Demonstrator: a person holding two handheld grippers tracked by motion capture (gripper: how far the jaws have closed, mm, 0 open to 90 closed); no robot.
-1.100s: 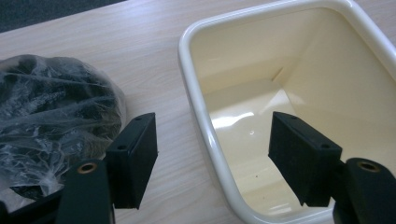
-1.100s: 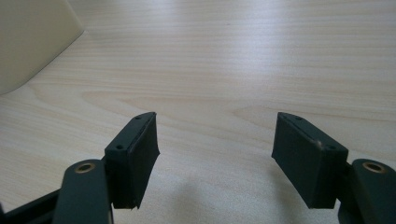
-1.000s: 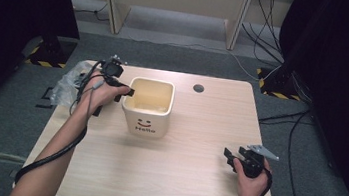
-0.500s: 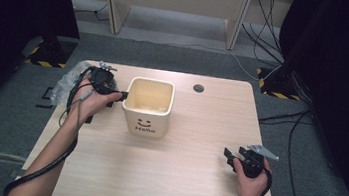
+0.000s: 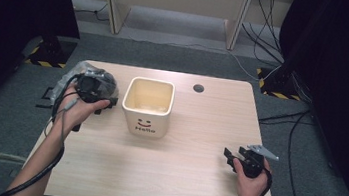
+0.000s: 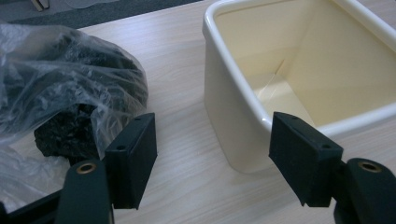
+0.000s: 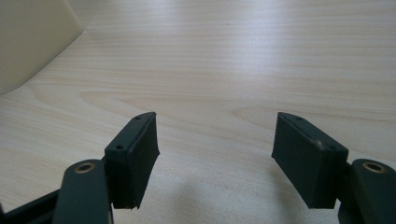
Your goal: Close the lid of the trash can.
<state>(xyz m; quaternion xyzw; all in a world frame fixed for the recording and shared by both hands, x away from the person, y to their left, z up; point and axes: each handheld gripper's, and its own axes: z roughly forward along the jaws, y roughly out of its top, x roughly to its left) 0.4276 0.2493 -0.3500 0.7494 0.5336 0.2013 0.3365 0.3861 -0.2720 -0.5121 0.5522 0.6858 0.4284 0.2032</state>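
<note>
Left gripper view, plastic bag [image 6: 60,88] touching left tongs [image 6: 212,158], gaping, cream pot [image 6: 299,79] right.

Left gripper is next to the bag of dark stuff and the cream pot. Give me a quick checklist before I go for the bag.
1. Left gripper jaws open, nothing between them: ok.
2. Plastic bag within reach, lying just off the left jaw: ok.
3. Bag's opening facing the gripper: cannot tell.
4. Cream pot upright on the table, inside looks empty: ok.
5. Gap between bag and pot wide enough to work in: ok, but narrow.
6. Right gripper open, parked well away from the pot: ok.
</note>
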